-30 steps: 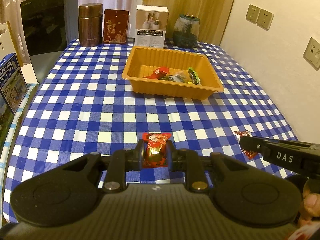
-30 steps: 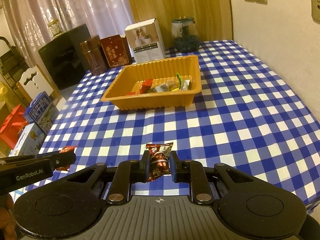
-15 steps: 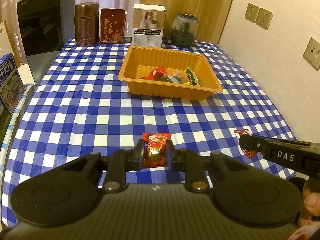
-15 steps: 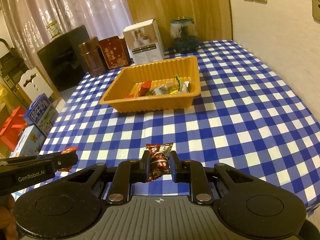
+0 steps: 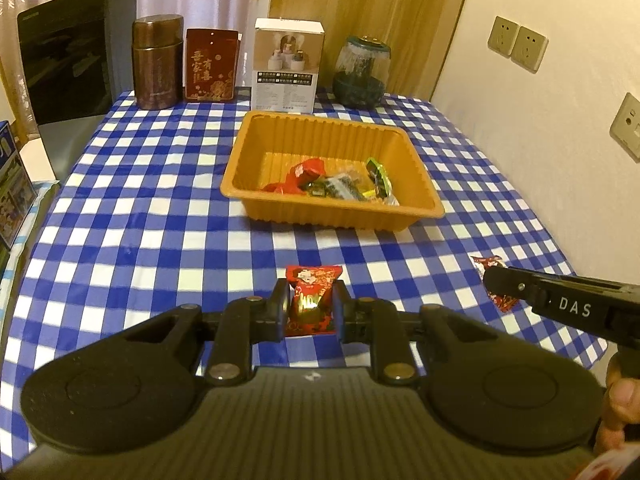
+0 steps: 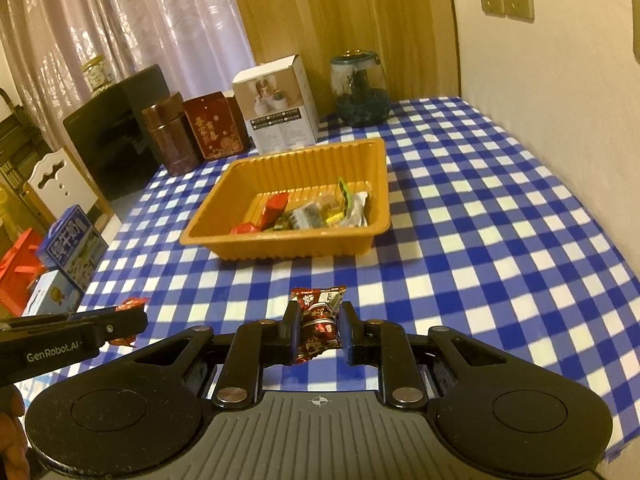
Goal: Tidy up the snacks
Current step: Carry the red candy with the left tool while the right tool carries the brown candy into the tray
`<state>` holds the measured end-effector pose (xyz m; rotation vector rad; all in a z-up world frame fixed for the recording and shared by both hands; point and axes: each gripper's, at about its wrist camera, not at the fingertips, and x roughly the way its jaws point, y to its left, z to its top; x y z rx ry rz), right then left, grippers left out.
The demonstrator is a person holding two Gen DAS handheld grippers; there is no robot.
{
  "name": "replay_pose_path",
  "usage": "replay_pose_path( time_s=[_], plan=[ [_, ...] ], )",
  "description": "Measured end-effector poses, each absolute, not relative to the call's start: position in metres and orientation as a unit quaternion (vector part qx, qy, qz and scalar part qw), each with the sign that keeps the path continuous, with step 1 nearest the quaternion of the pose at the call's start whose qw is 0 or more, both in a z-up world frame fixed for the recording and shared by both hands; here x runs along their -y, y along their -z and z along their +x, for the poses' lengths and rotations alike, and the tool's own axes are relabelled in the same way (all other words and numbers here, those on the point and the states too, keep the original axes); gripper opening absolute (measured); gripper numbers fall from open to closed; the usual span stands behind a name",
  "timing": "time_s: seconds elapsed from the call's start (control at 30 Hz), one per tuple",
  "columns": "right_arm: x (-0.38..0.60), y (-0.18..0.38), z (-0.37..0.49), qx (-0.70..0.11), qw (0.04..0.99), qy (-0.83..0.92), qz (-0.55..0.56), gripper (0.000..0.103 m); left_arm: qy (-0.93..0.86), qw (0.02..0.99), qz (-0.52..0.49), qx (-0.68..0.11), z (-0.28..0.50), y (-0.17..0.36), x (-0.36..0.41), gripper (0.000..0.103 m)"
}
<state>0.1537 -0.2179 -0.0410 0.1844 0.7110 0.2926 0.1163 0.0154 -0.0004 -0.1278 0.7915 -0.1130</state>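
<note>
The left gripper (image 5: 310,308) is clenched on a red foil-wrapped snack packet with a printed figure on it (image 5: 311,300): the packet stands upright between the two black fingers (image 5: 279,312), its lower half squeezed by the pads and its crimped top edge rising above the fingertips, clear of the blue-and-white checked tablecloth (image 5: 140,208) below. The right gripper (image 6: 319,330) likewise grasps a dark red and brown snack packet with white lettering (image 6: 318,322), held a little tilted between its fingers (image 6: 291,332), the upper part fanning out past the tips and the lower corner hanging beneath the pads. Each gripper shows in the other's view, at the edge of the frame, as a black bar with a scrap of red wrapper at its tip. Ahead of both, well apart from the held packets, sits an orange ribbed plastic tray (image 5: 248,184) on the cloth, with several wrapped snacks (image 5: 340,184) heaped in the near part of its floor. Behind the tray, along the far edge of the table, stand a brown cylindrical canister (image 5: 157,68), a red printed box (image 5: 211,65), a white carton (image 5: 288,65) and a glass jar with dark contents (image 5: 360,72).
</note>
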Motion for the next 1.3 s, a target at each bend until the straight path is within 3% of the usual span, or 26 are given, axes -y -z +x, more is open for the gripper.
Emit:
replay_pose_path(
  time_s=[1.3],
  plan=[
    [0.197, 0.028, 0.292, -0.337, 0.926, -0.160, 0.061, 0.020, 0.070, 0.918, -0.033, -0.389, 0.266, 0.005, -0.029, 0.019]
  ],
)
